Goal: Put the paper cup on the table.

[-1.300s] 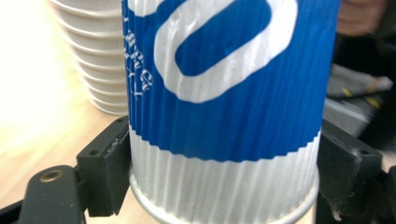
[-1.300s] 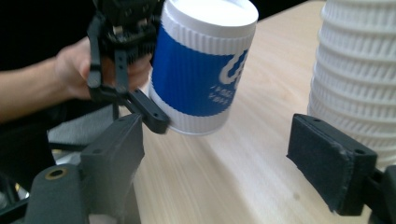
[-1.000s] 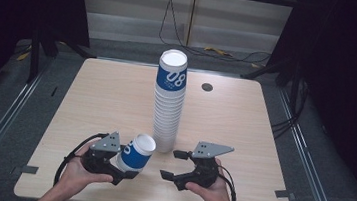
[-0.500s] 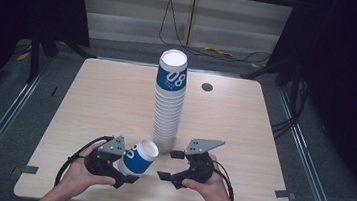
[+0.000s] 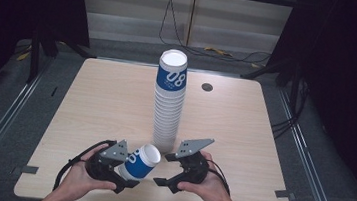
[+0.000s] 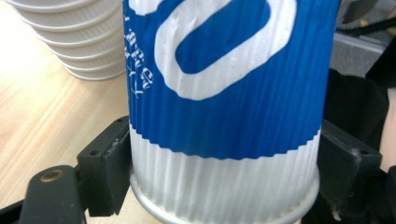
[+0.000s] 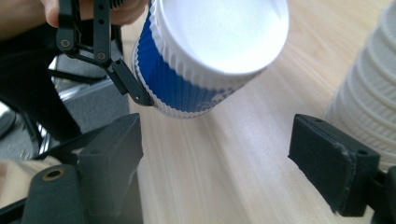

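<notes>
A tall stack of cups (image 5: 168, 104) stood mid-table, just beyond both grippers, on the wooden table (image 5: 91, 101); a small dark round fitting (image 5: 207, 87) sat farther back. The left gripper (image 5: 131, 176) was clamped on a blue-and-white cup (image 5: 141, 162), tilted near the front edge, its white inside showing nothing in it. The right gripper (image 5: 164, 175), just beside it, had just been opening its jaws, nothing between them.

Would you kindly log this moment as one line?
left gripper: shut on blue cup | right gripper: open, jaws just opening, nothing between | cup stack: upright
</notes>
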Action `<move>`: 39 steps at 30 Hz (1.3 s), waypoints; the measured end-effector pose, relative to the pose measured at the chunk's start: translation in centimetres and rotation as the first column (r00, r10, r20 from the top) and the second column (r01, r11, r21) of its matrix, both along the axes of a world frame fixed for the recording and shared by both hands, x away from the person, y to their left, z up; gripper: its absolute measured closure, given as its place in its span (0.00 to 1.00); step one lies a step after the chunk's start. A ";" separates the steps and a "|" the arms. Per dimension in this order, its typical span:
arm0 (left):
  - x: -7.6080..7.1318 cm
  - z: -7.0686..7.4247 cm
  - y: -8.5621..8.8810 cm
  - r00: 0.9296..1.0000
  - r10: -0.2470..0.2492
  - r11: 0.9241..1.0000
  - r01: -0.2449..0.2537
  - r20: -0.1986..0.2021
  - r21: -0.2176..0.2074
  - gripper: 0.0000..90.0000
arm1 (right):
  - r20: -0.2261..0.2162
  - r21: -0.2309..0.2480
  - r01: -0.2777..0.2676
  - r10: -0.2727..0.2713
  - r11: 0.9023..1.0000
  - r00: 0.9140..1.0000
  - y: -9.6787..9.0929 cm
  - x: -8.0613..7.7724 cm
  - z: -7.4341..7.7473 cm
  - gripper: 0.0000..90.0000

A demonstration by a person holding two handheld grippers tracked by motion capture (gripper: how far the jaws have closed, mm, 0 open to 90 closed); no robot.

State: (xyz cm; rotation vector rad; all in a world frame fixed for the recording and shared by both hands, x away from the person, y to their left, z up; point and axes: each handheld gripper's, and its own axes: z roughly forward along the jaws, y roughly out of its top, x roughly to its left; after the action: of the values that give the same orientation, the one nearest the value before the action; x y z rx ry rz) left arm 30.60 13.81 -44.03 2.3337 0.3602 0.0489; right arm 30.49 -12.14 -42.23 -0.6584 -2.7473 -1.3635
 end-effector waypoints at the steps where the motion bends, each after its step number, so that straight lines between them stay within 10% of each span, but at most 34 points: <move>1: -0.3 0.0 -0.2 1.000 -0.008 1.000 0.008 0.002 0.005 0.19 | 0.002 -0.015 -0.009 0.009 1.000 1.000 0.2 0.0 0.1 0.20; 28: -0.2 -1.1 -1.7 0.997 -0.058 0.991 0.052 0.045 0.124 0.19 | -0.018 -0.237 -0.126 0.125 0.963 0.992 2.0 1.4 1.1 0.22; 39: -0.4 -1.6 -2.1 0.995 -0.088 0.984 0.080 0.044 0.158 0.19 | -0.053 -0.331 -0.215 0.210 0.919 0.976 3.7 2.1 0.8 0.22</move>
State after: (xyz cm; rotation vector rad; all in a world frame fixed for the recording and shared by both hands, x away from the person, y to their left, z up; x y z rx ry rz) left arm 30.22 11.76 -45.67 2.4948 0.2402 0.0980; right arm 32.59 -8.41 -41.45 -0.3553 -2.9582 -0.8525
